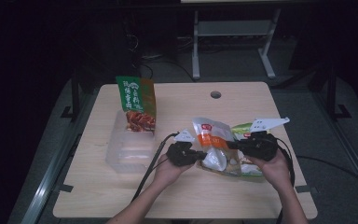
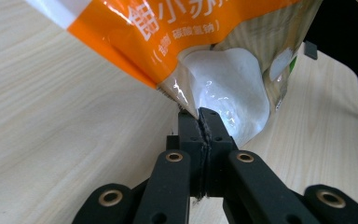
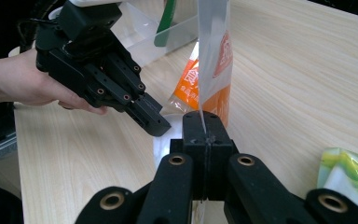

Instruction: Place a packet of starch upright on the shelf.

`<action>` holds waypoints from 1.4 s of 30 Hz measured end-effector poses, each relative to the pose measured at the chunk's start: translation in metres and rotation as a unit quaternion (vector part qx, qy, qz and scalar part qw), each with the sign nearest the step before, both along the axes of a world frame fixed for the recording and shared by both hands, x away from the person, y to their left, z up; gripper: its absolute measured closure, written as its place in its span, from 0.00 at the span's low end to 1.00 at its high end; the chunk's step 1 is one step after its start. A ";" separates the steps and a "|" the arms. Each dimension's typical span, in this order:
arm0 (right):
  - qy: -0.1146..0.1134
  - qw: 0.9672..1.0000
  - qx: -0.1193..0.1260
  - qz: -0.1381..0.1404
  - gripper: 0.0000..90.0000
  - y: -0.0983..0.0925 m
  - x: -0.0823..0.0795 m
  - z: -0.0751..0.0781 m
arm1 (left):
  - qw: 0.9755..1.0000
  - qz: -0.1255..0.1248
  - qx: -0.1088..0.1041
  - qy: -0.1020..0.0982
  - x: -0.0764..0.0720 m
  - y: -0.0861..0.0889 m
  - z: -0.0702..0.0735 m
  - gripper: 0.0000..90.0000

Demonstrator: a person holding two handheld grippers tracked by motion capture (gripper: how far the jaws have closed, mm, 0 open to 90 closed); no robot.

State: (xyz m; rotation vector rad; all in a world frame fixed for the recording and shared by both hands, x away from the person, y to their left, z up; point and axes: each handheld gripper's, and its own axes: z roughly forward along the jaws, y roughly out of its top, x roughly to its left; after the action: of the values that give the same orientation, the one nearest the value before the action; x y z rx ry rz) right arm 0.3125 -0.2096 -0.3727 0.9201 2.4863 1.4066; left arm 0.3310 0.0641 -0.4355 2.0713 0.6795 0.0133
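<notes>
The wooden bench point(image 1: 121, 196) carries everything, and I tell each place from the clear plastic box point(image 1: 128, 149) that sits on its left part. A tall green and red snack bag point(image 1: 137, 105) stands up at the far end of that box. To the right of the box, well apart from it, a person holds up the orange and white bag point(image 1: 213, 140) between two tools. Its long side runs up and down, a bit tilted. A green packet point(image 1: 242, 128) lies on the bench just behind and under it, still farther from the box. The left tool point(image 1: 200, 155) is the one nearer the box. In the left gripper view its jaws are pressed tight together on the low corner of the orange and white bag point(image 2: 191, 37). The right tool point(image 1: 233, 144) is on the far side from the box, and the right gripper view shows it pinching the thin edge of the same bag point(image 3: 212, 56). So the bag hangs right between the two tools, one at each side. I think the next move is to carry the bag sideways toward the box, and the left hand point(image 1: 168, 170) leads because it is closer.
</notes>
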 end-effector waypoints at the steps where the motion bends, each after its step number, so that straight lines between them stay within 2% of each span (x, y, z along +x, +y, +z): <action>1: 0.001 1.000 0.001 -0.001 1.00 0.001 0.000 0.000 | 1.000 0.005 0.001 -0.002 -0.001 0.001 0.000 1.00; 6: 0.006 1.000 0.004 0.002 1.00 0.005 0.002 -0.002 | 1.000 0.022 0.001 -0.012 -0.005 0.009 0.000 1.00; 9: 0.009 1.000 0.003 0.008 1.00 0.010 0.004 -0.004 | 1.000 0.015 0.012 -0.021 -0.007 0.016 0.001 1.00; 14: 0.017 1.000 0.001 0.019 0.99 0.019 0.007 -0.008 | 0.999 0.022 0.021 -0.033 -0.012 0.024 0.001 1.00; 17: 0.022 1.000 -0.002 0.022 0.97 0.023 0.009 -0.008 | 0.998 0.019 0.034 -0.045 -0.014 0.026 0.002 1.00; 18: 0.027 0.999 -0.001 0.023 0.96 0.025 0.010 -0.008 | 0.998 0.020 0.031 -0.048 -0.016 0.026 0.002 1.00; 21: 0.035 0.999 -0.027 0.032 0.89 0.035 0.012 -0.012 | 0.997 0.017 0.042 -0.057 -0.019 0.026 0.003 1.00; 25: 0.057 0.997 -0.044 0.034 0.83 0.046 0.019 -0.016 | 0.997 0.016 0.041 -0.060 -0.021 0.027 0.003 1.00; 28: 0.069 0.996 -0.046 0.034 0.83 0.053 0.023 -0.017 | 0.997 0.017 0.039 -0.059 -0.023 0.028 0.003 1.00; 31: 0.067 0.996 -0.052 0.032 0.91 0.056 0.025 -0.018 | 0.997 0.019 0.042 -0.060 -0.024 0.030 0.003 1.00; 35: 0.061 0.996 -0.054 0.025 0.98 0.056 0.023 -0.018 | 0.995 0.028 0.058 -0.070 -0.029 0.031 0.005 0.91; 38: 0.056 0.997 -0.036 0.028 0.99 0.053 0.020 -0.018 | 0.996 0.033 0.053 -0.068 -0.032 0.035 0.006 0.82; 42: 0.051 0.998 -0.029 0.034 1.00 0.052 0.017 -0.017 | 0.997 0.039 0.037 -0.051 -0.036 0.042 0.010 0.73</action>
State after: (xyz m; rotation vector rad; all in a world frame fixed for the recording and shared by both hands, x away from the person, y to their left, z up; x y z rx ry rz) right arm 0.3294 -0.1573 -0.3897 0.9276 2.6421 1.3295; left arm 0.2949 0.1059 -0.4254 2.0981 0.7051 0.1908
